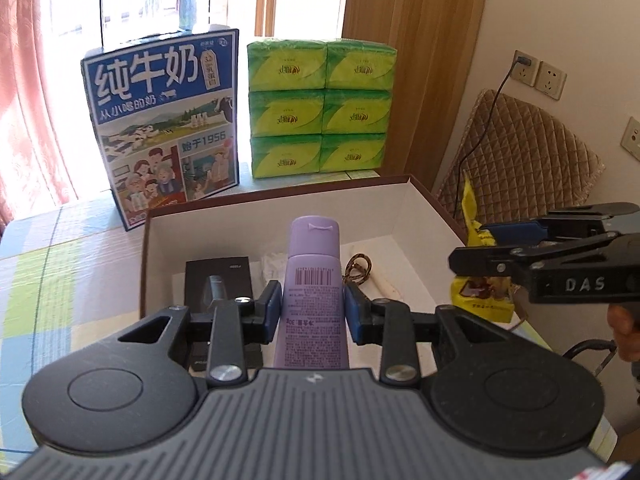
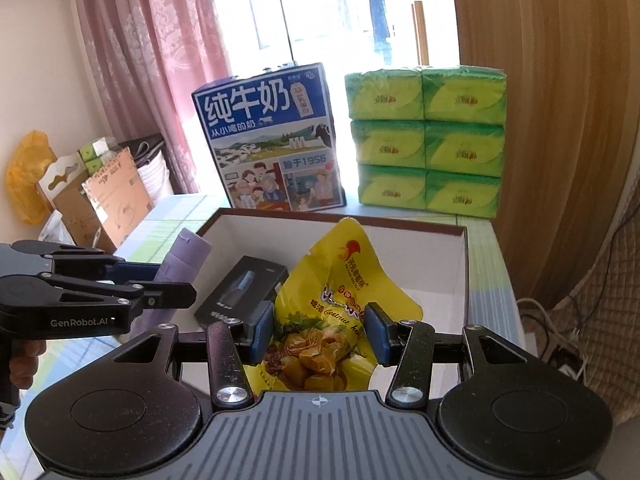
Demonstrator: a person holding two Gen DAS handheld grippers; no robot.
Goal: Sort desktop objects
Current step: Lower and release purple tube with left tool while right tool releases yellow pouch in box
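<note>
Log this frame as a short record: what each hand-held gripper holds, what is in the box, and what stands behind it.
left hand-held gripper: shut on purple tube
right hand-held gripper: shut on yellow snack bag
open box: holds black carton; other small items unclear
both held items: over the box
behind box: milk carton, green tissue packs

Blue milk carton point(image 1: 166, 128) upright at the back of the surface point(image 1: 72, 264), which wears a checked green, blue and white cloth. Just beside it, a green six-pack of tissues point(image 1: 320, 108), stacked two wide, three high. Pink curtain point(image 2: 148, 60) at the bright window behind. Wood-grain panel point(image 2: 552, 80) on the other side. Quilted brown cushion point(image 1: 524, 152) against the wall, under wall sockets point(image 1: 540, 74) with a cable plugged in. Cardboard boxes point(image 2: 108, 196) and a yellow bag point(image 2: 28, 176) in the corner.
</note>
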